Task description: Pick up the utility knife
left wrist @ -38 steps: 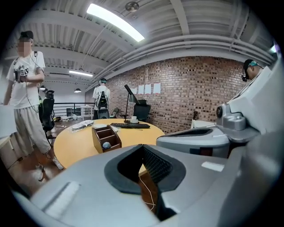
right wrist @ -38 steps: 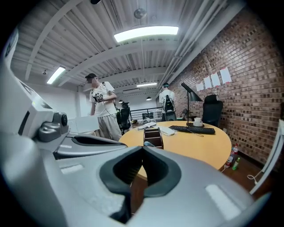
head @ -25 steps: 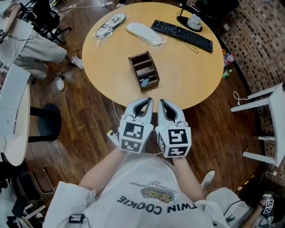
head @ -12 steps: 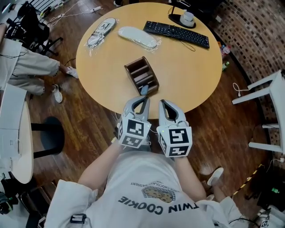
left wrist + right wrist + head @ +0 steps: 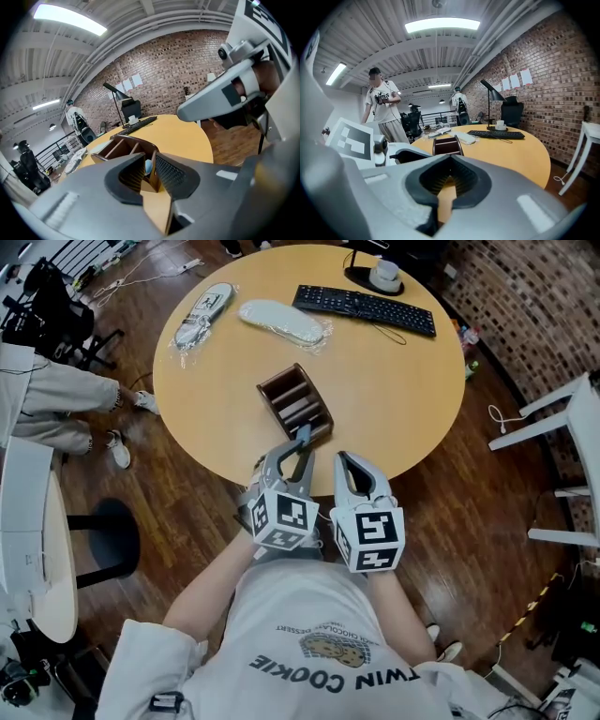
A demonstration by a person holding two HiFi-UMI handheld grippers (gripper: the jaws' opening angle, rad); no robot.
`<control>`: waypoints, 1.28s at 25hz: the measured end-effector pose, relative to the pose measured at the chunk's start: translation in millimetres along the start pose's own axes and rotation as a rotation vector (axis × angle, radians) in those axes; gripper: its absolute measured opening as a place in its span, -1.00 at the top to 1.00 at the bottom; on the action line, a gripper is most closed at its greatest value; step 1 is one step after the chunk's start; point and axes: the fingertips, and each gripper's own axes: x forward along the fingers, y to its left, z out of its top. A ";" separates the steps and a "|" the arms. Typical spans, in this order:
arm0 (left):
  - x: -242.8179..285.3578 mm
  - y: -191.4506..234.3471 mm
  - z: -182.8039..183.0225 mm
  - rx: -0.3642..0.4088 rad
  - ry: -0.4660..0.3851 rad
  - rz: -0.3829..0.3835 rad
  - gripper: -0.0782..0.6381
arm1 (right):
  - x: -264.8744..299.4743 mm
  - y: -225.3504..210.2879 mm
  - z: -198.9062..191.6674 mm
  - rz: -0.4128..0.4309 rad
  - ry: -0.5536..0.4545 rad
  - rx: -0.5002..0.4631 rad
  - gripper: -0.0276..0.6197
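The utility knife is sitting in the wooden box, in the little space at the 6 o'clock end of the box. Only its light blue tip is showing. It is standing in there with nothing touching it. So the knife is not picked up yet.

The wooden box is sitting on the round tabletop, close to the edge at about 6 o'clock, where the person is standing.

The left hand-held gripper is reaching over that edge and pointing right at the near end of the box. Its jaws are standing a little apart, and they are holding nothing. In the left gripper view the blue tip is peeking through the gap between them, just past the ends of the jaws.

The right hand-held gripper is waiting at 3 o'clock of the left one, just beside it, at the tabletop's edge. Its jaws are squeezed together with nothing in them.

I think the job is just starting. The reaching part is almost done. The left hand-held gripper is going to need to go down around the knife, close on it and lift it out of the box.
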 end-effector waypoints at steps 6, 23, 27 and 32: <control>11.3 0.4 -9.3 0.086 0.035 0.004 0.48 | 1.0 -1.6 -2.1 -0.013 0.008 0.007 0.92; 32.8 0.3 -21.1 0.251 0.086 0.025 0.58 | -3.2 -14.3 -4.6 -0.037 0.000 0.026 0.92; 30.3 1.5 -17.2 0.222 0.083 0.018 0.58 | -3.6 -13.3 -2.6 -0.028 -0.003 0.019 0.92; 21.0 3.1 -7.1 0.163 0.054 0.031 0.58 | -5.9 -11.1 -1.1 -0.012 -0.005 0.010 0.92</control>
